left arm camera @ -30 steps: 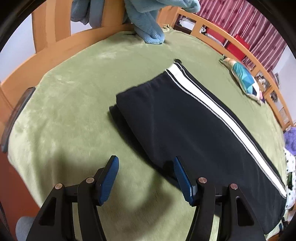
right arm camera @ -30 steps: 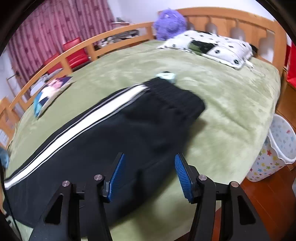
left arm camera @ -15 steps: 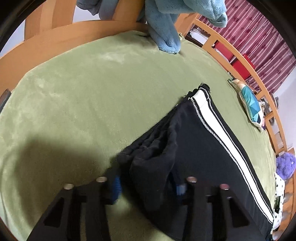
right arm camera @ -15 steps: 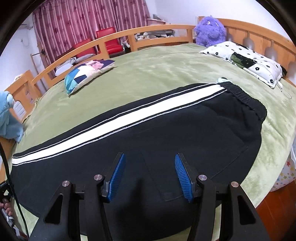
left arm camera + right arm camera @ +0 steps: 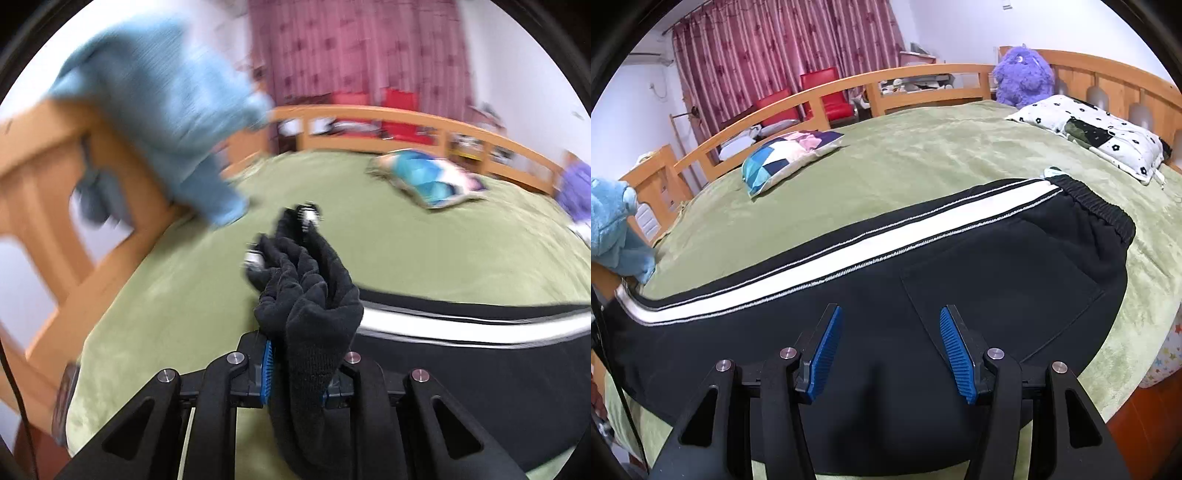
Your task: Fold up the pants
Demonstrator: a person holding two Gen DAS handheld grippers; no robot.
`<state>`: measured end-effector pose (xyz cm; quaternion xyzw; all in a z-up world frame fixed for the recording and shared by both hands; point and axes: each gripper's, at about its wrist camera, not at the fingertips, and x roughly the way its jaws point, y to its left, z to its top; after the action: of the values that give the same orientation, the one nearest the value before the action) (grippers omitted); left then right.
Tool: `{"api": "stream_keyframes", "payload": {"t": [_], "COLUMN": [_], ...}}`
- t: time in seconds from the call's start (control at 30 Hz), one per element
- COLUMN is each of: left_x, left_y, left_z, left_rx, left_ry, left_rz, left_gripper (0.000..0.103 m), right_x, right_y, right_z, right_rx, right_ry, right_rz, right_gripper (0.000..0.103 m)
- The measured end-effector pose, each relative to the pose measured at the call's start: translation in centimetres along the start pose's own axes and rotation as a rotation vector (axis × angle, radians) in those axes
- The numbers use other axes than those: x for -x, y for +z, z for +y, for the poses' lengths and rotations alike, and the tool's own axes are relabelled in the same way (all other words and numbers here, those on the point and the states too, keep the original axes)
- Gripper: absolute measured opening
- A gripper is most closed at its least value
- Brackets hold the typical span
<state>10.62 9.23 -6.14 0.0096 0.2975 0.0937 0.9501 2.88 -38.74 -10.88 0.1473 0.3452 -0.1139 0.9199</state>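
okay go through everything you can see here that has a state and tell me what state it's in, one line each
Left hand-held gripper: shut on the pants' bunched leg end.
Right hand-held gripper: open, empty, over the pants.
Pants: flat on the bed, leg end lifted.
Blue towel: draped over the bed frame.

Matt black fleecy pants (image 5: 923,295) on plush green blanket (image 5: 923,155) — smooth varnished wood bed rail (image 5: 923,74).

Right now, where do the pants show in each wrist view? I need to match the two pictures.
Left wrist: the pants fill centre and lower right, their cuff end bunched in the shut left gripper.
Right wrist: they stretch across the middle, waistband at right, under the open right gripper.
Shared landmark: the patchwork cushion beyond the pants' white stripe.
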Motion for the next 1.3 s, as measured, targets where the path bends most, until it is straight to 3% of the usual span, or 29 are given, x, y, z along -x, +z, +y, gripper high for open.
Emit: {"api": "stream_keyframes", "payload": {"t": [0.23,0.43,0.6,0.7,0.77,0.93,1.17,1.3], "left_x": [4.1,3.4,2.5,2.6,3.0,4.0,3.5,2.7], "left_y": [-0.5,-4.1,-7.3,-7.9,-7.8,-7.3,-6.7,-5.6], "left_z": [-12.7,-21.5,-25.1,-24.5,-22.9,-18.5,-12.7,-9.7], "left_rx": [-0.152,-0.179,-0.232,-0.270,-0.243,-0.168,-0.120,-0.098], "left_ry": [-0.190,-0.322,-0.423,-0.431,-0.487,-0.528,-0.455,-0.387], "left_rz": [0.021,0.135,0.304,0.339,0.350,0.324,0.245,0.216], "left_gripper": [0.017,0.017,0.019,0.033,0.053,0.063,0.065,0.065], "right_x": [0.6,1.7,1.7,1.4,1.3,0.3,-0.7,-1.1], "right_y": [-0.5,-1.1,-1.3,-1.5,-1.6,-1.6,-1.7,-1.9], "right_z": [-3.7,-7.1,-9.2,-9.2,-8.9,-6.7,1.5,6.4], "right_rx": [-0.078,-0.129,-0.184,-0.171,-0.156,-0.101,0.089,0.150], "right_ry": [0.030,0.041,0.059,0.056,0.061,0.092,0.172,0.261], "right_rz": [0.005,-0.013,-0.005,0.008,0.014,0.051,0.095,0.117], "right_gripper": [0.055,0.055,0.055,0.055,0.055,0.055,0.055,0.055]}}
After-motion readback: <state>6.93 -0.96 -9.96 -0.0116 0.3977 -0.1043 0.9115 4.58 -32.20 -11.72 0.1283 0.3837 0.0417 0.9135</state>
